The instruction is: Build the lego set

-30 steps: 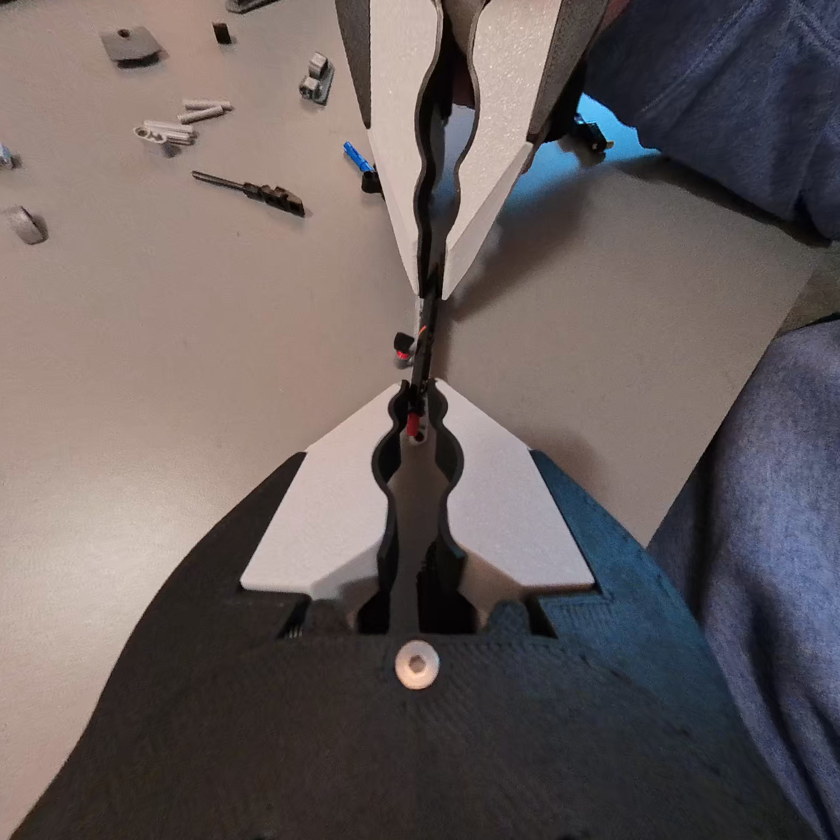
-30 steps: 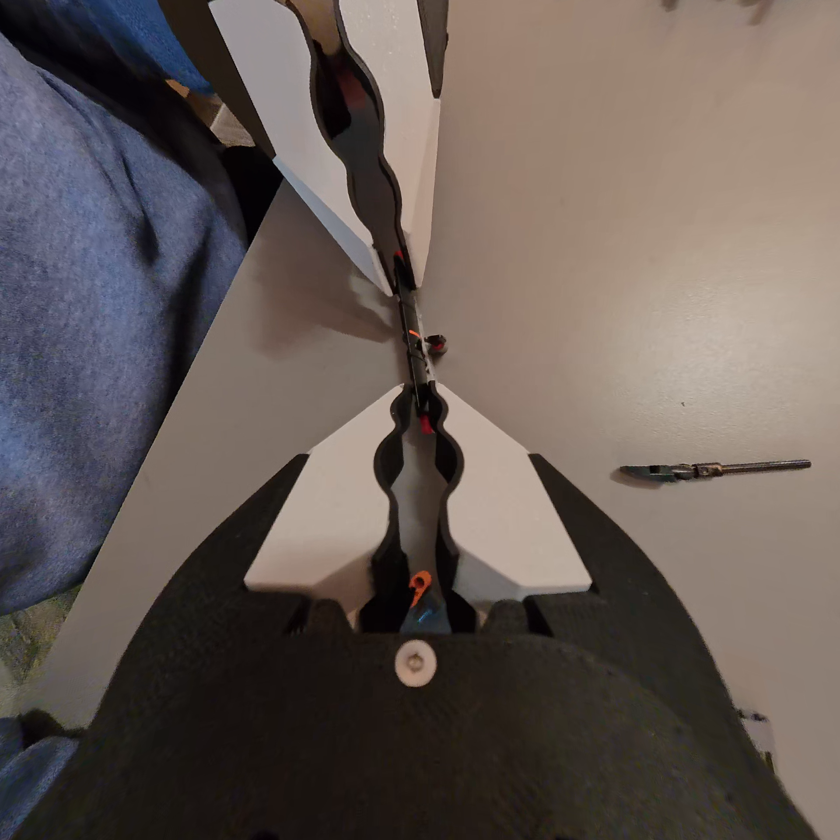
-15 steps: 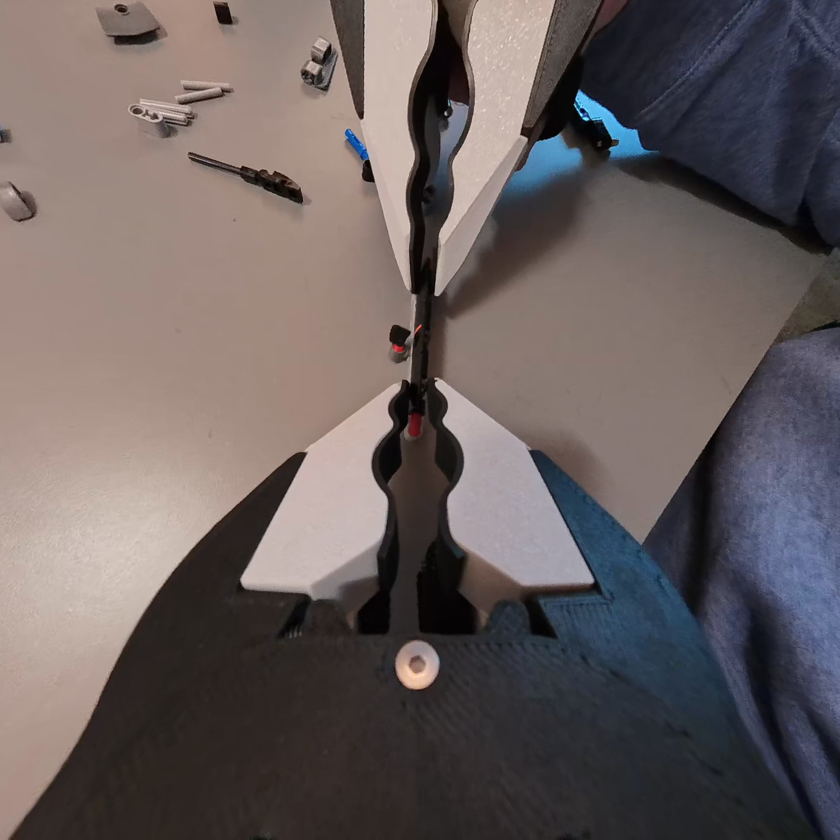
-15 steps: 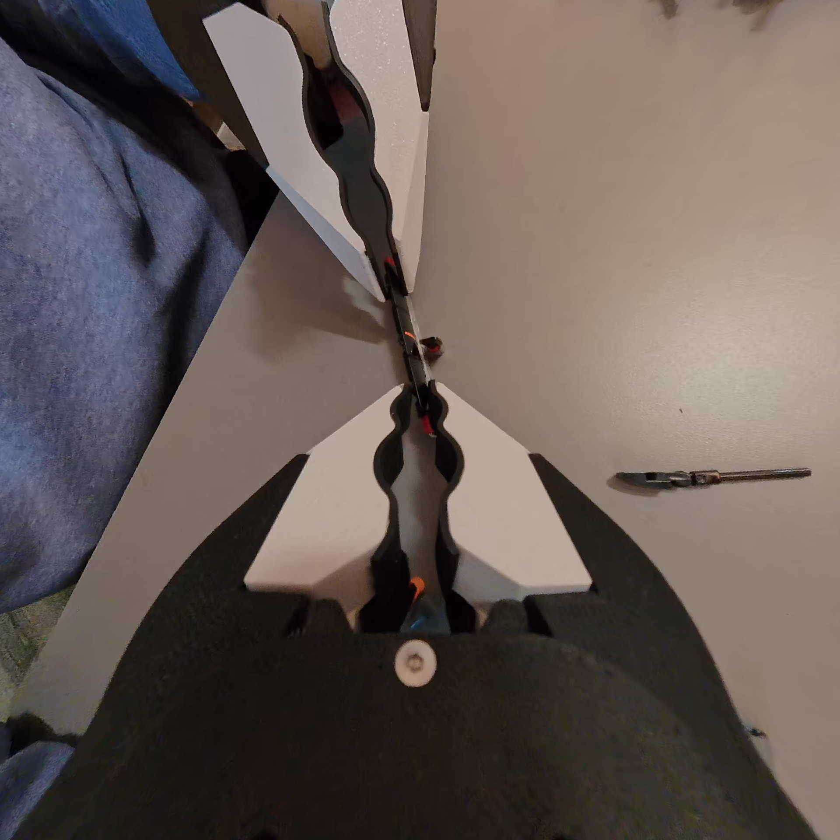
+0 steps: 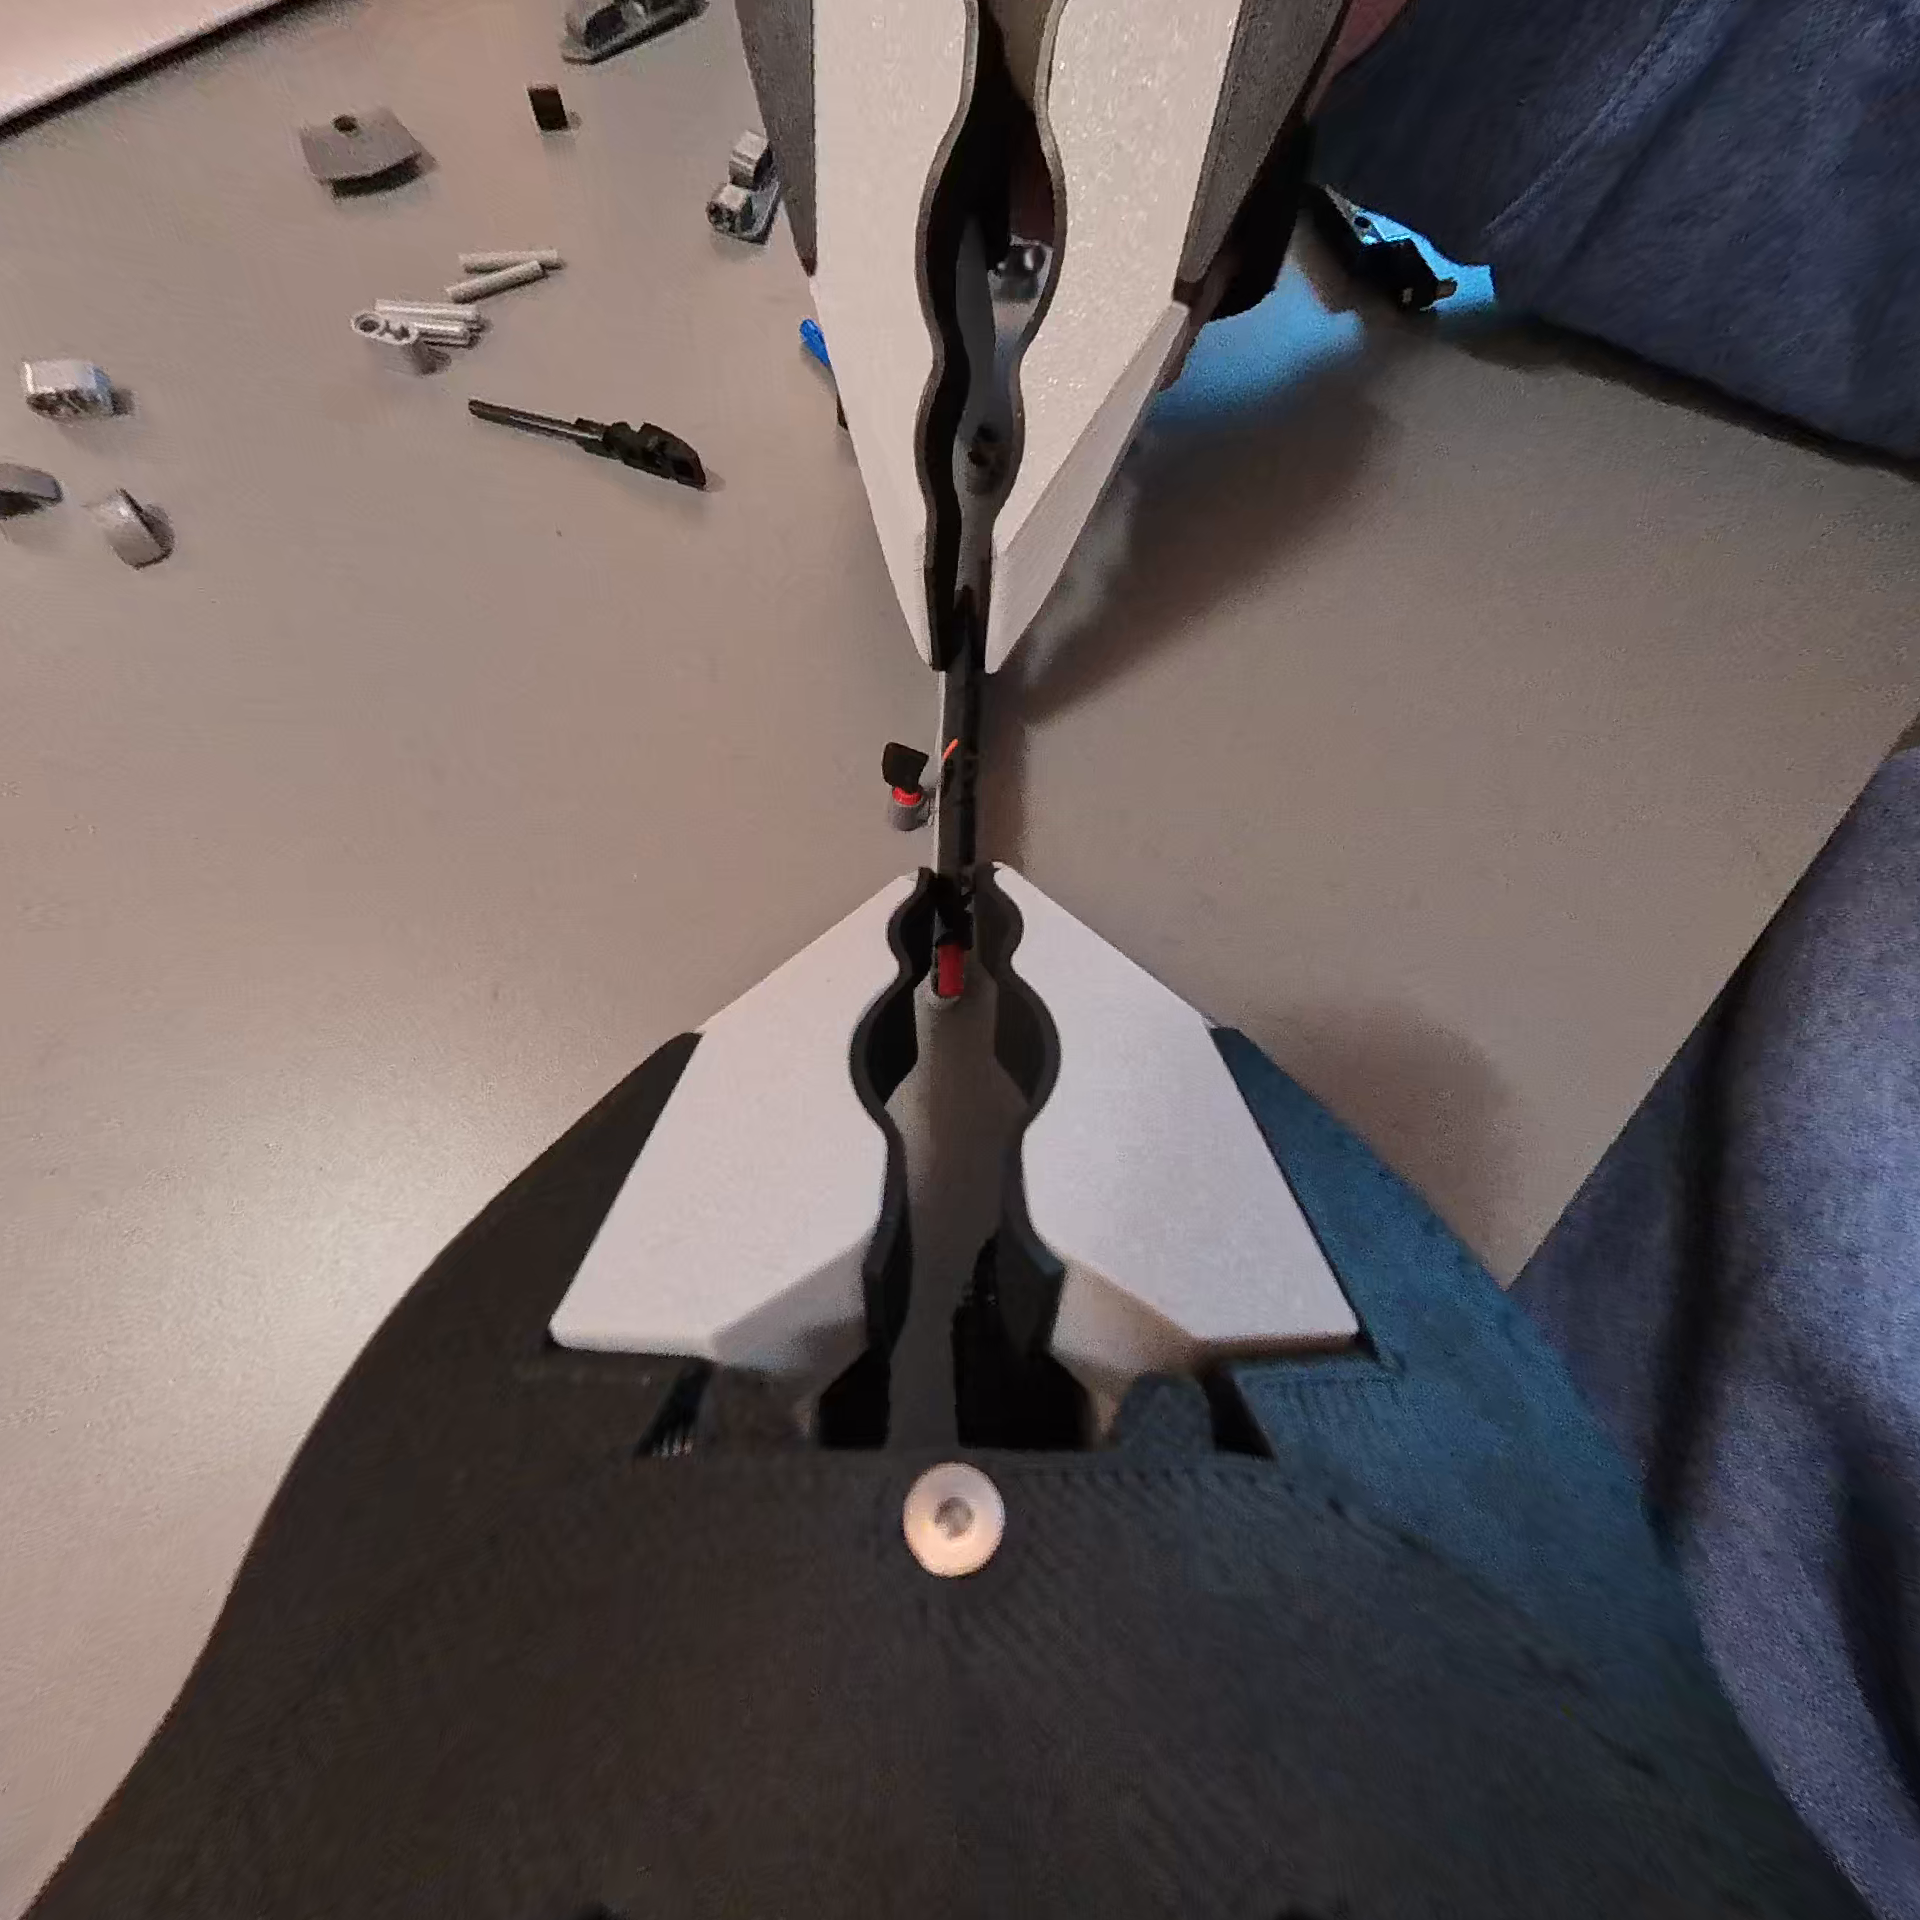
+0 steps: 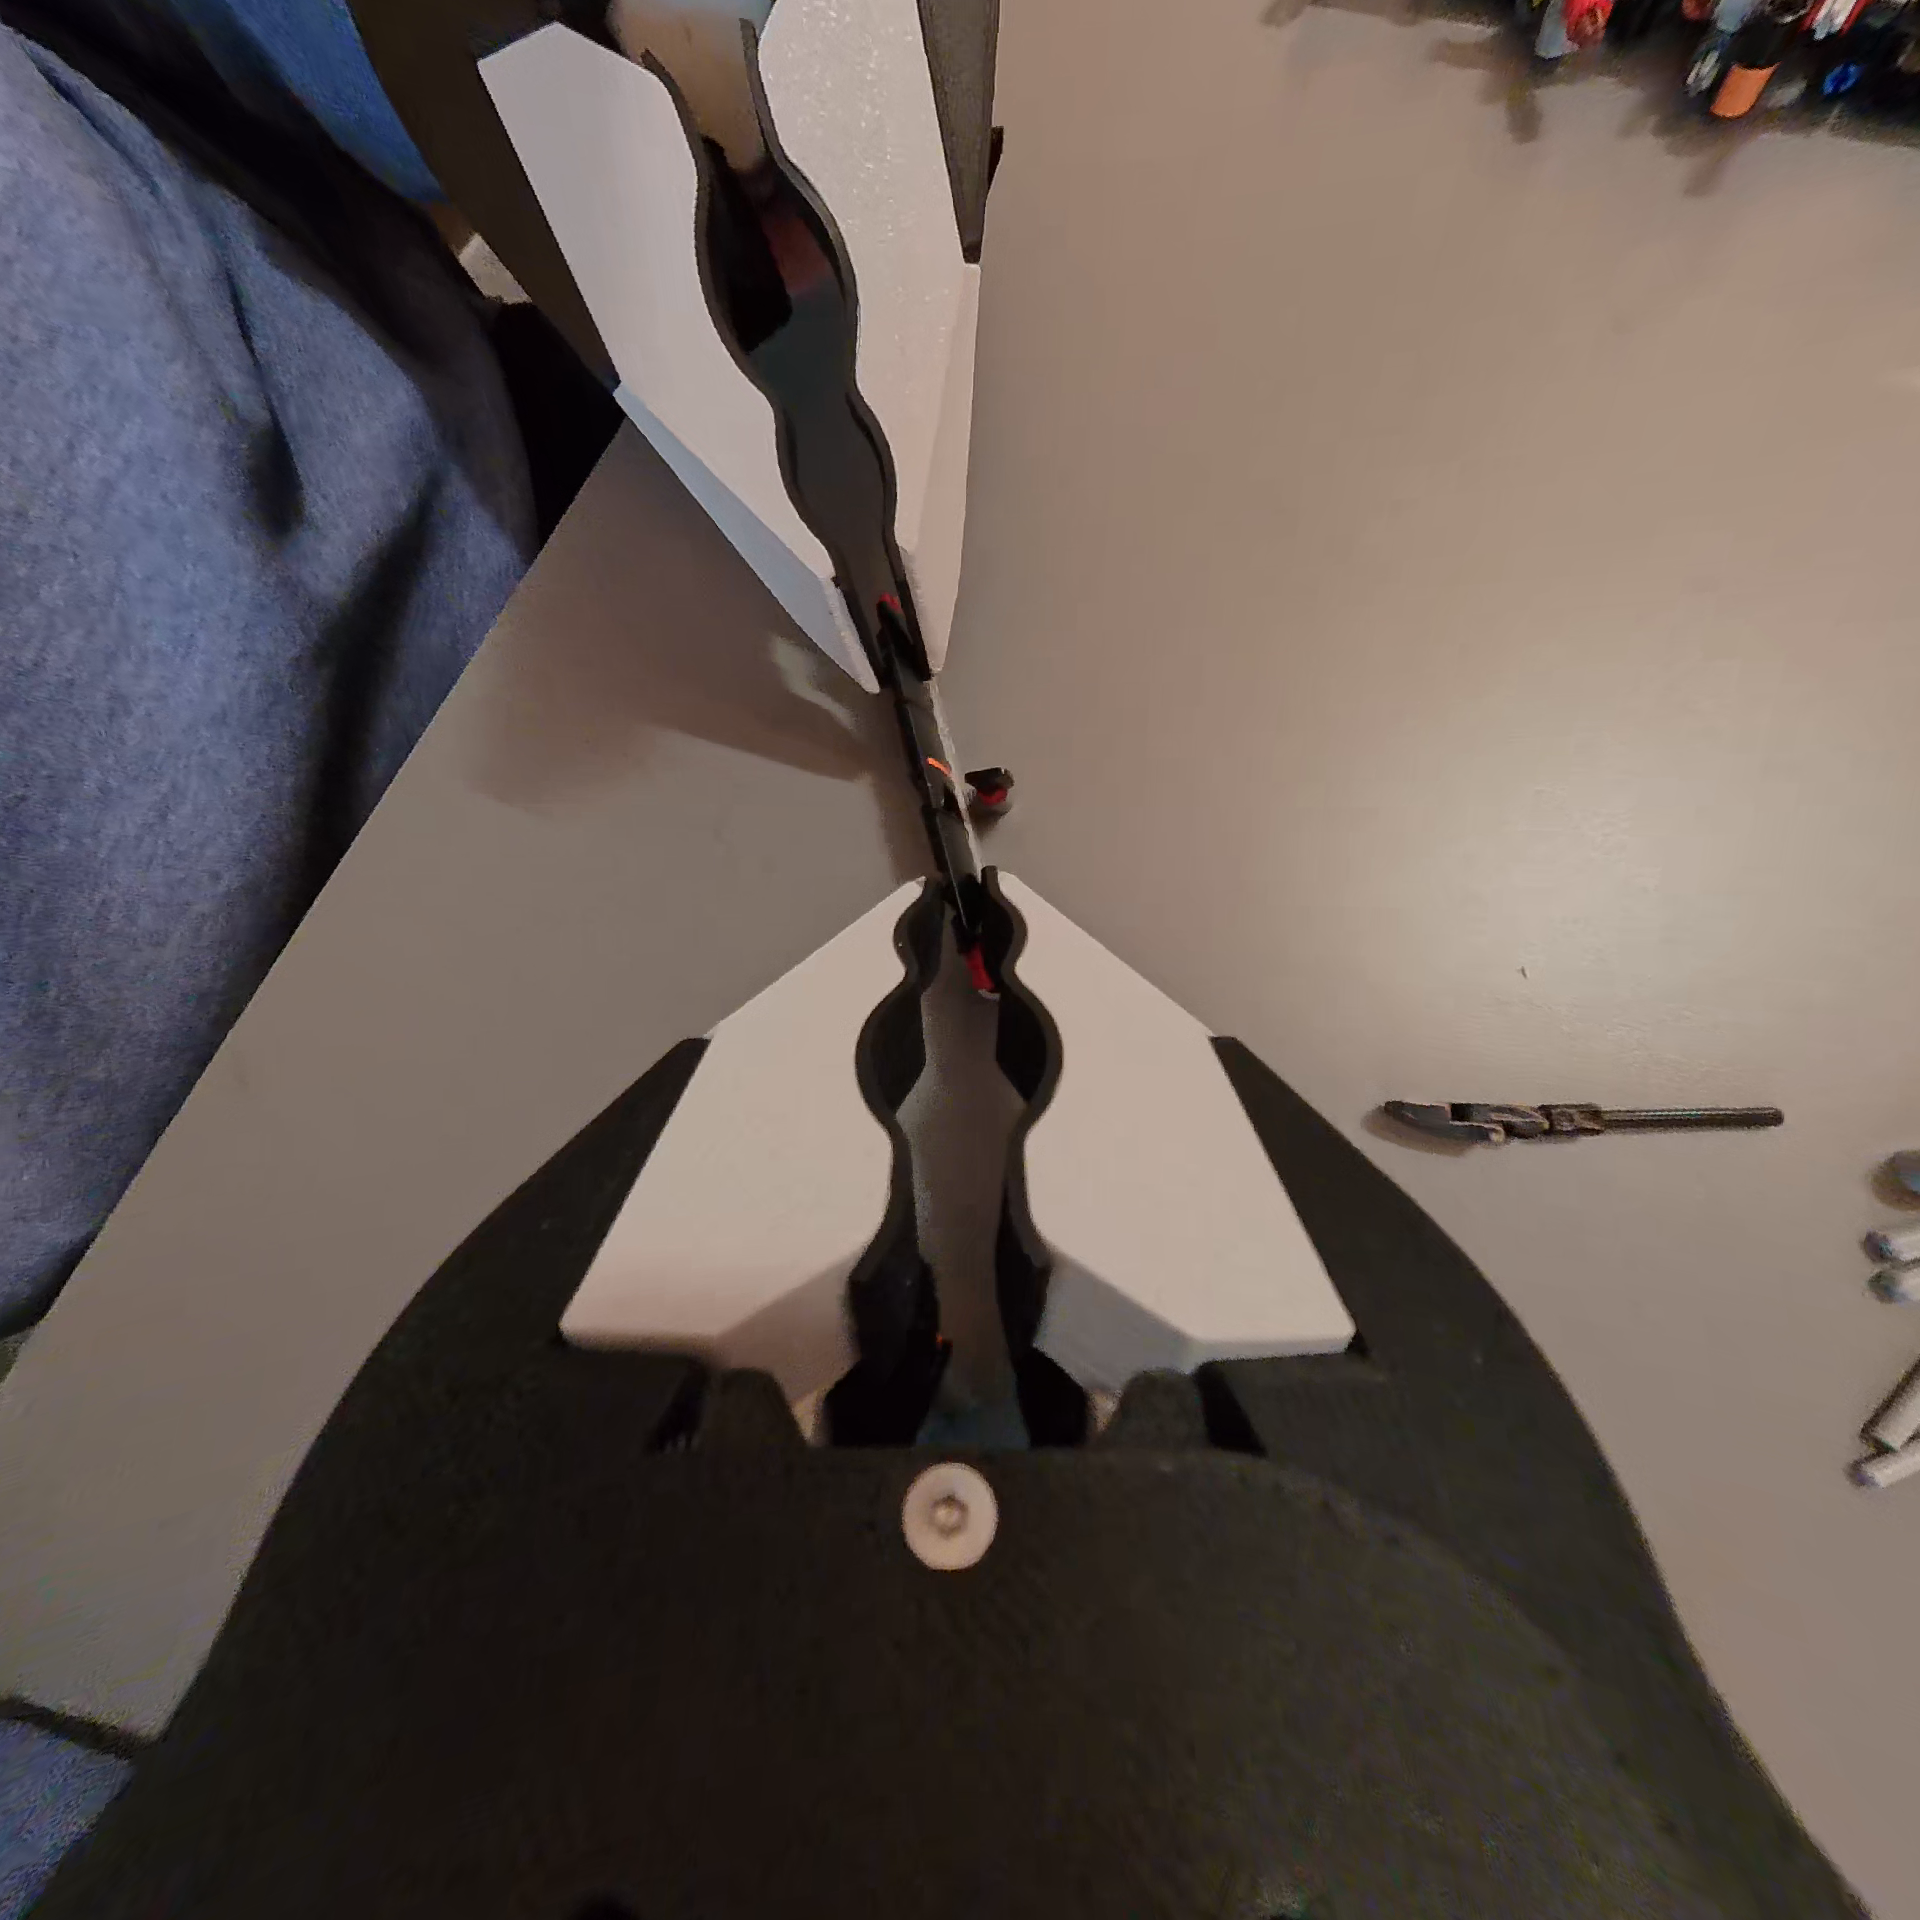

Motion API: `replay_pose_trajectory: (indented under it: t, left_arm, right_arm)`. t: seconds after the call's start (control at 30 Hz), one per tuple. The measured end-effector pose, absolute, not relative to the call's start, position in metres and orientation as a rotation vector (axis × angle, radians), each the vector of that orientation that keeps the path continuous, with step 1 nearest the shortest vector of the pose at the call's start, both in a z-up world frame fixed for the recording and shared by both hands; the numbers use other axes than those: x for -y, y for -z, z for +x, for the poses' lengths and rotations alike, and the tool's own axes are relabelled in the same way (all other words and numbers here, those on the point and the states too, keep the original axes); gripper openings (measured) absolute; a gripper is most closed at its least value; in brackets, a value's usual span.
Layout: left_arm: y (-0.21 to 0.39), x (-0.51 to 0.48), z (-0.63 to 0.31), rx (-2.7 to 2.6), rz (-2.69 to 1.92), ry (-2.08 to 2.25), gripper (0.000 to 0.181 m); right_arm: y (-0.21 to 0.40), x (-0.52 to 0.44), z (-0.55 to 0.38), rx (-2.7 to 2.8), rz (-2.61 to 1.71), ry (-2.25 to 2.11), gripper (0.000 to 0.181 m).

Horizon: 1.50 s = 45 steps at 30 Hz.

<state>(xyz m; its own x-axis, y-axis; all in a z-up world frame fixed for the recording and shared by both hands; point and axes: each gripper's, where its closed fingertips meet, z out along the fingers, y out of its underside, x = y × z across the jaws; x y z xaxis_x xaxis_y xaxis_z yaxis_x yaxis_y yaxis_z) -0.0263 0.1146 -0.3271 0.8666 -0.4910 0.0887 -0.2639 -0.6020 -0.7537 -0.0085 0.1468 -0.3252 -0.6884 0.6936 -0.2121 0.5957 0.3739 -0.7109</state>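
A thin black lego rod assembly (image 5: 958, 774) with red and orange bits hangs over the table, held at both ends; it also shows in the right wrist view (image 6: 935, 790). My left gripper (image 5: 956, 883) is shut on its near end, where a red pin shows between the jaws. My right gripper (image 6: 961, 891) is shut on the other end. Each view shows the other gripper opposite, tip to tip: the right one (image 5: 961, 655) and the left one (image 6: 904, 665). A small black and red piece (image 5: 904, 779) sticks out sideways from the rod.
The grey table (image 5: 416, 831) holds loose pieces: a black axle with connector (image 5: 592, 445), grey pins (image 5: 447, 312), small grey bricks (image 5: 73, 384), a blue pin (image 5: 814, 341). A pile of coloured parts (image 6: 1714, 52) lies far right. A person's blue sleeve (image 5: 1766, 208) is close by.
Both grippers have stayed shut on the rod. The pair has shifted slightly, so more loose pieces show at the edges of both views.
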Motion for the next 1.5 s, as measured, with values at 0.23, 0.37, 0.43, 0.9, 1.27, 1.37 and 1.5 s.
replay_pose_trajectory:
  t: [0.23,0.37,0.43,0.9,1.27,1.37,1.5]
  left_arm:
    - [0.3271,-0.1137,-0.0252,-0.600,-2.224,0.268,0.006]
    - [0.3276,-0.1138,-0.0261,-0.635,-2.229,0.234,0.006]
    - [0.3279,-0.1134,-0.0261,-0.657,-2.231,0.231,0.006]
    - [0.3293,-0.1139,-0.0254,-0.691,-2.210,0.207,0.007]
    - [0.3296,-0.1138,-0.0255,-0.681,-2.175,0.222,0.007]
    - [0.3297,-0.1133,-0.0257,-0.693,-2.167,0.209,0.007]
    - [0.3297,-0.1130,-0.0256,-0.704,-2.140,0.184,0.007]
  right_arm:
    - [0.3256,-0.1465,-0.0075,2.496,-1.122,-1.163,0.004]
    - [0.3257,-0.1461,-0.0074,2.494,-1.118,-1.160,0.004]
    - [0.3258,-0.1458,-0.0072,2.491,-1.121,-1.156,0.004]
    - [0.3304,-0.1470,-0.0075,2.488,-1.177,-1.107,0.004]
    - [0.3323,-0.1467,-0.0078,2.483,-1.175,-1.063,0.004]
    - [0.3325,-0.1462,-0.0075,2.480,-1.178,-1.046,0.003]
    - [0.3331,-0.1462,-0.0072,2.506,-1.172,-0.962,0.003]
